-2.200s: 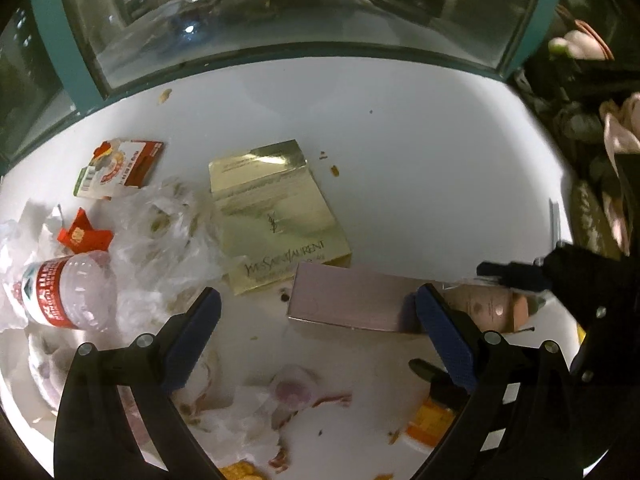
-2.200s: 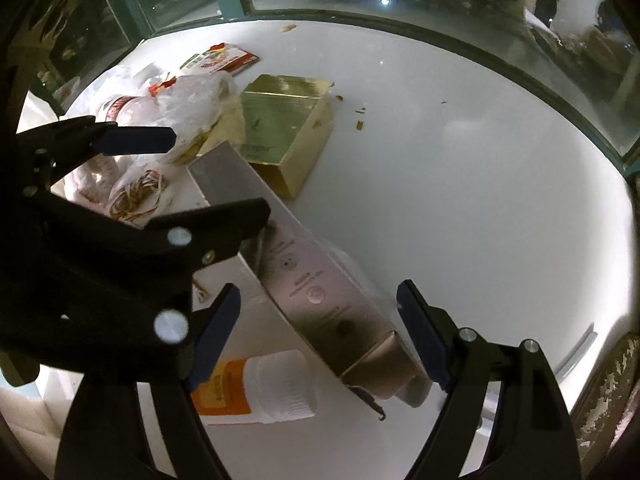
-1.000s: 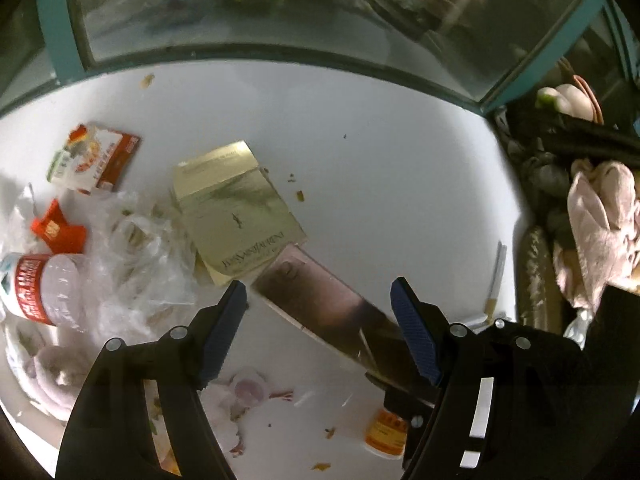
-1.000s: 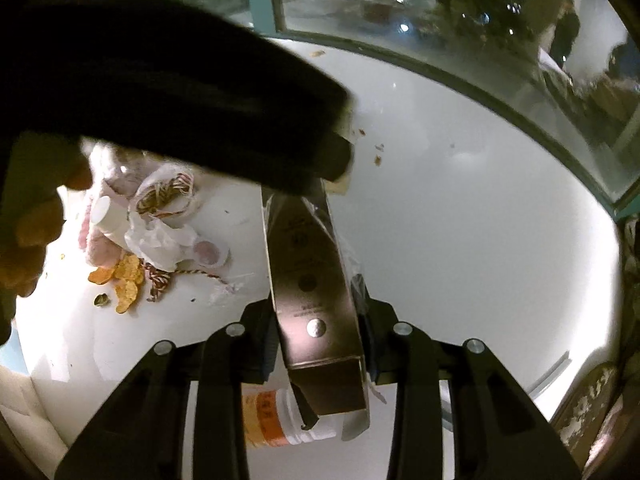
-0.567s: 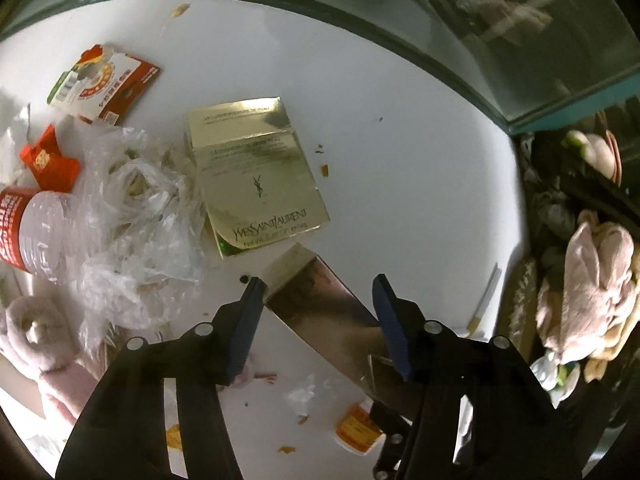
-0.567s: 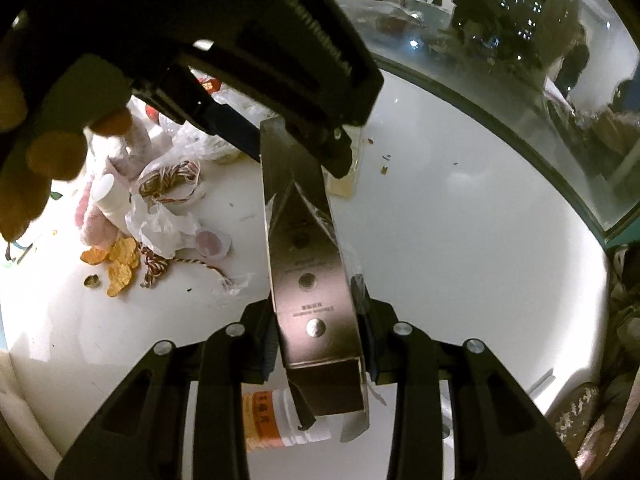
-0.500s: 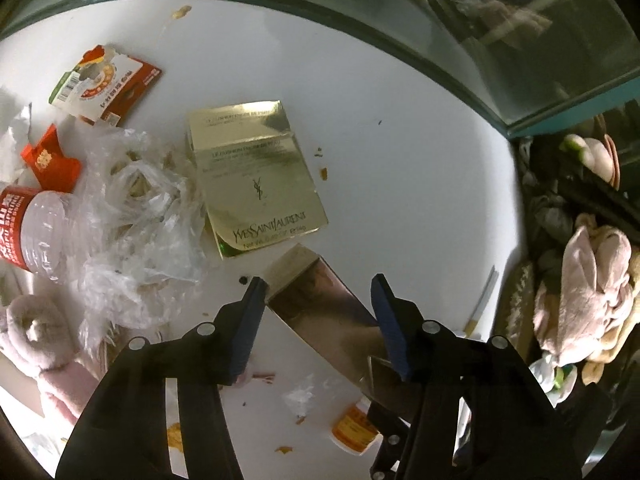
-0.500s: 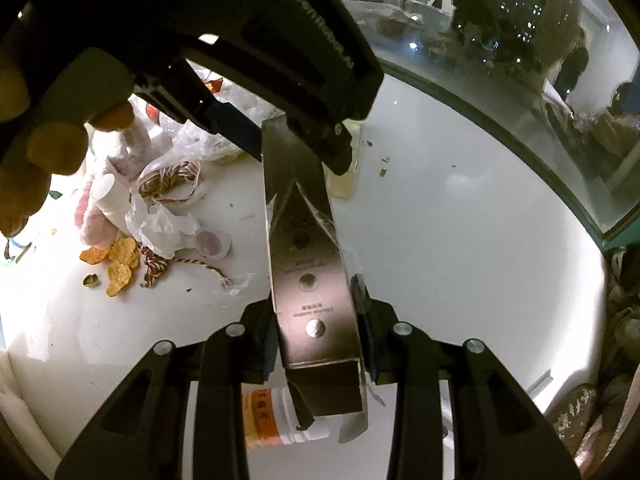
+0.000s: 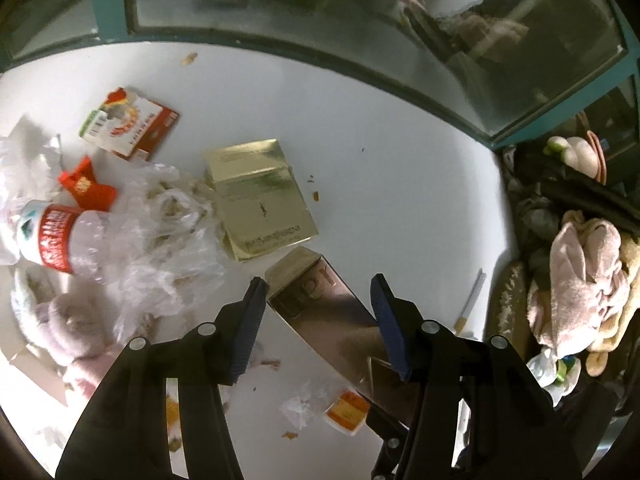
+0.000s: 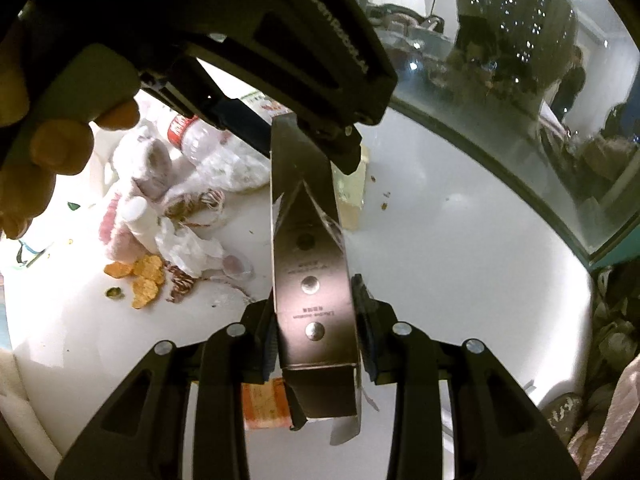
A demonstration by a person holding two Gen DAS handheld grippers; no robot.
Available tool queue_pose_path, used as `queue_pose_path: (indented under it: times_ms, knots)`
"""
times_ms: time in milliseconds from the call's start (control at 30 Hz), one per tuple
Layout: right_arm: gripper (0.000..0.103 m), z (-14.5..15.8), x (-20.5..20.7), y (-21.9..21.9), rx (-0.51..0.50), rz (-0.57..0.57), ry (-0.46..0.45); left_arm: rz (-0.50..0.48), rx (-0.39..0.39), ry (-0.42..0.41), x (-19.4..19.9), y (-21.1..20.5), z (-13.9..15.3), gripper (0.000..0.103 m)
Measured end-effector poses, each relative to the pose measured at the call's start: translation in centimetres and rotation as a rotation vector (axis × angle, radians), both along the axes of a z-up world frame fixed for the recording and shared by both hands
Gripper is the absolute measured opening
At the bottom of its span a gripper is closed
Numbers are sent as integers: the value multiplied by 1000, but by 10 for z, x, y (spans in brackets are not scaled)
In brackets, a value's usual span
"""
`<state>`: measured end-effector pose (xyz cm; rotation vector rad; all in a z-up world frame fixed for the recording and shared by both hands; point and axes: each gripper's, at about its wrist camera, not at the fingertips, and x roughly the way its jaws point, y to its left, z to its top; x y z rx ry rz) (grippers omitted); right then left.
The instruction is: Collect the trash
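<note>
the long metallic carton (image 10: 312, 280) that lay flat on the white table (image 9: 400, 168) about two seconds ago is now off it, pinched near its open end by the right gripper (image 10: 316, 334), whose jaws have closed from wide open until both pads press the carton's sides. the left gripper (image 9: 318, 312) has come in over the far end of the same carton (image 9: 320, 304); its jaws have narrowed since the earlier views and now straddle it, the left pad just touching the carton's corner and the right pad close beside its edge, so it looks nearly but not fully clamped, and i read it as not yet gripping. in the right view the left gripper's body fills the upper left, with the person's fingers (image 10: 60, 148) around its handle. the carton is thus held in the air between the two grippers, near the right side of the table. it seems one piece of trash is secured and a two-handed hold or hand-over is being set up. everything else remains on the table: the gold box (image 9: 260, 196) just beyond the carton, the crumpled plastic bag (image 9: 160, 240) and water bottle (image 9: 52, 236) to the left, a red snack packet (image 9: 128, 124) far left, chips (image 10: 140, 276) and a small orange-labelled bottle (image 9: 346, 410) nearby.
</note>
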<state>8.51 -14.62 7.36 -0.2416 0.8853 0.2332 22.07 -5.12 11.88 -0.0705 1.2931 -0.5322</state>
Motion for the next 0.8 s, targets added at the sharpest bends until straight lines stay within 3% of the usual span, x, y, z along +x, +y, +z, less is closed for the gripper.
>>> queue_pose_path:
  times_ms: [533, 800]
  knots:
    - [31, 62, -72, 59, -27, 161, -161, 178, -43, -153, -94, 86, 90, 52]
    - [31, 67, -122, 72, -34, 285, -189, 304, -39, -201, -163, 117, 105, 52]
